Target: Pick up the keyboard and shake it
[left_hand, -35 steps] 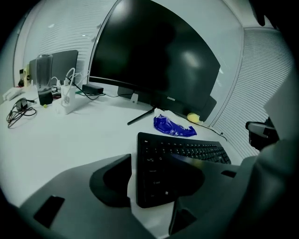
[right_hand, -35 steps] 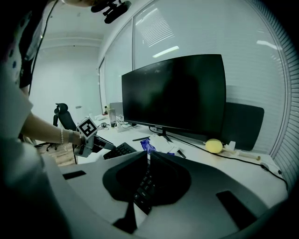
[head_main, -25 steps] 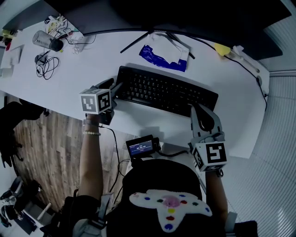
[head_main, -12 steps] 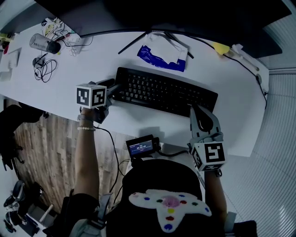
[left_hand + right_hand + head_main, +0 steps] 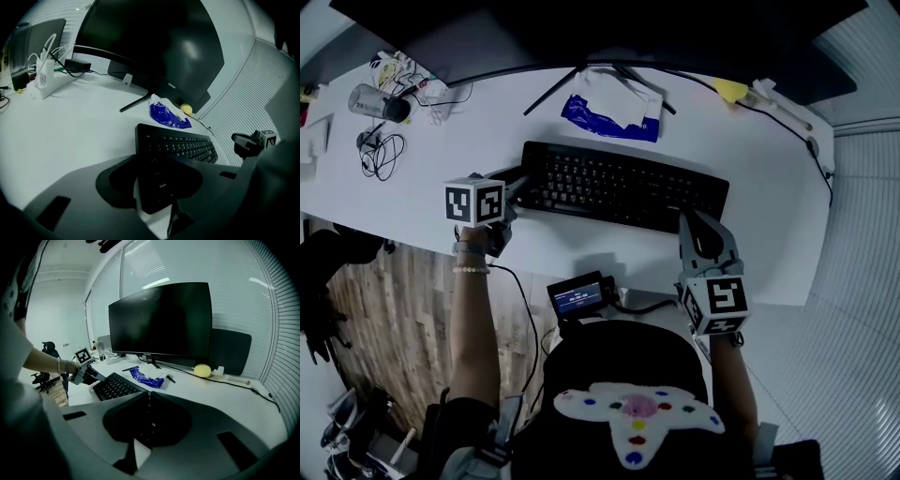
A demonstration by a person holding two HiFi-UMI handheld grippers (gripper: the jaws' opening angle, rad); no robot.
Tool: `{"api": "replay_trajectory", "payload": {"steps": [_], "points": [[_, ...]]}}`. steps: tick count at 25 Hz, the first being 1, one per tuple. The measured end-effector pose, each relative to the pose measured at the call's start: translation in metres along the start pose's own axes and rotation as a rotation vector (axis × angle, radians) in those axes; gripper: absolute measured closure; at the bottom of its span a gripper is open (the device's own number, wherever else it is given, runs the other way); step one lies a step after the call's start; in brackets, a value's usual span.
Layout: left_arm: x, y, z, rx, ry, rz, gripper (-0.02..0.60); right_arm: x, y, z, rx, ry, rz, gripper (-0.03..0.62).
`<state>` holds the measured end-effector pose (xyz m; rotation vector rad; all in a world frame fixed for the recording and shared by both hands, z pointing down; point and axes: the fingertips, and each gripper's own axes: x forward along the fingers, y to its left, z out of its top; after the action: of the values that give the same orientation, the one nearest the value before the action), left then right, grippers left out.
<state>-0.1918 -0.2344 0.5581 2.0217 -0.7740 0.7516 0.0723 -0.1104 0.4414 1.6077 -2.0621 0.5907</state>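
Black flat rectangular keyboard (image 5: 623,186), white desk (image 5: 469,131)

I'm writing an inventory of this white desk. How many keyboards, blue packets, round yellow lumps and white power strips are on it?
keyboard: 1
blue packet: 1
round yellow lump: 1
white power strip: 1
Total: 4

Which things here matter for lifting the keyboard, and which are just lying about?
In use: keyboard; left gripper, jaws have just been closing around its end; right gripper, shut, by its front edge.
Lying about: monitor, blue packet, yellow object, cable coil.
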Motion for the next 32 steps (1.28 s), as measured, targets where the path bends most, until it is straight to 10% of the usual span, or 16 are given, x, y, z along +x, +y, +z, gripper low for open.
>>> {"api": "replay_trajectory", "payload": {"steps": [8,11,18,32], "points": [[-0.018,-0.008,0.001,0.012,-0.028,0.03,0.414,0.004,-0.058,-0.051,0.151,0.125,-0.075,0.545],[-0.025,-0.013,0.006,0.025,-0.046,0.039,0.414,0.008,-0.079,-0.069,0.234,0.167,-0.08,0.413],[-0.036,-0.022,0.017,0.054,-0.068,0.055,0.414,0.027,-0.111,-0.097,0.47,0.211,-0.065,0.326],[-0.037,-0.022,0.021,0.063,-0.062,0.08,0.413,0.051,-0.115,-0.103,0.547,0.28,0.008,0.303]]}}
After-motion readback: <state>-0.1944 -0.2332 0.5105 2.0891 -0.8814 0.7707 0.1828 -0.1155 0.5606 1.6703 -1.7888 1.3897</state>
